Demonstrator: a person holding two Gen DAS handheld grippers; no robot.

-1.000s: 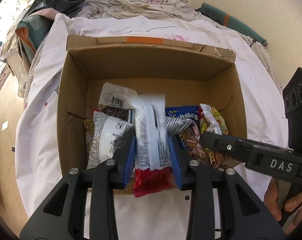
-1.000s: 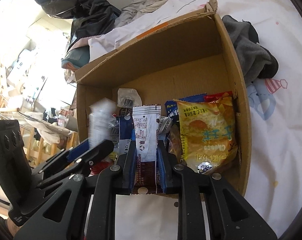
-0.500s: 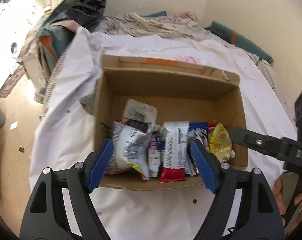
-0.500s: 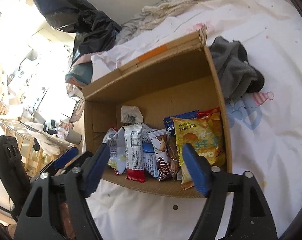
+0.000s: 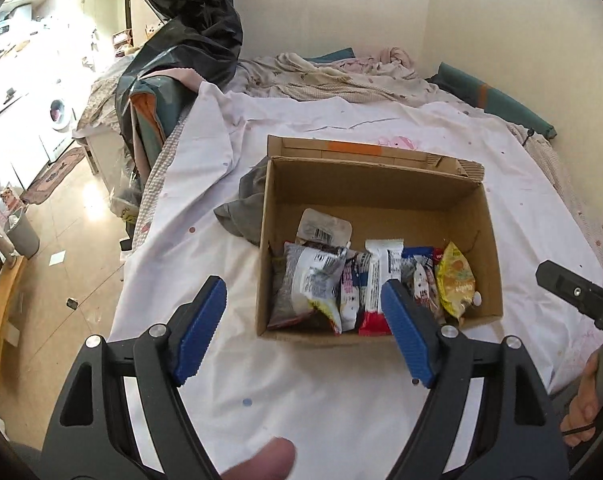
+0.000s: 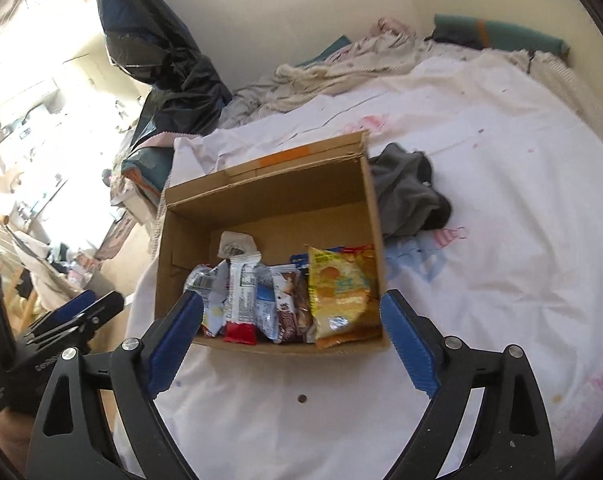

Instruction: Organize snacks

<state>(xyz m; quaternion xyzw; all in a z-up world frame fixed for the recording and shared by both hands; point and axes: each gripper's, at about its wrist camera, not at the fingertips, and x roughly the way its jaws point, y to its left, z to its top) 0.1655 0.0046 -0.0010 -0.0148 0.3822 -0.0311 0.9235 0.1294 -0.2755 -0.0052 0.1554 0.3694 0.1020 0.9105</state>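
An open cardboard box [image 5: 377, 184] [image 6: 261, 196] sits on a white bedsheet. Several snack packets stand in a row along its near wall, among them a white and red bar [image 5: 375, 284] [image 6: 241, 296], a grey packet [image 5: 309, 284] and a yellow chip bag [image 5: 455, 284] [image 6: 339, 292]. My left gripper [image 5: 303, 326] is open and empty, above and in front of the box. My right gripper [image 6: 291, 332] is open and empty, also in front of the box; its finger shows in the left wrist view [image 5: 577, 296].
A grey cloth [image 6: 409, 196] [image 5: 245, 204] lies against the box's side. Crumpled bedding [image 5: 341, 76] and a black plastic bag [image 5: 189, 28] lie at the far end. The bed's edge and floor [image 5: 69, 216] are on the left.
Both grippers let go of their snack bars into the box, opened wide, and pulled back up and away from it.
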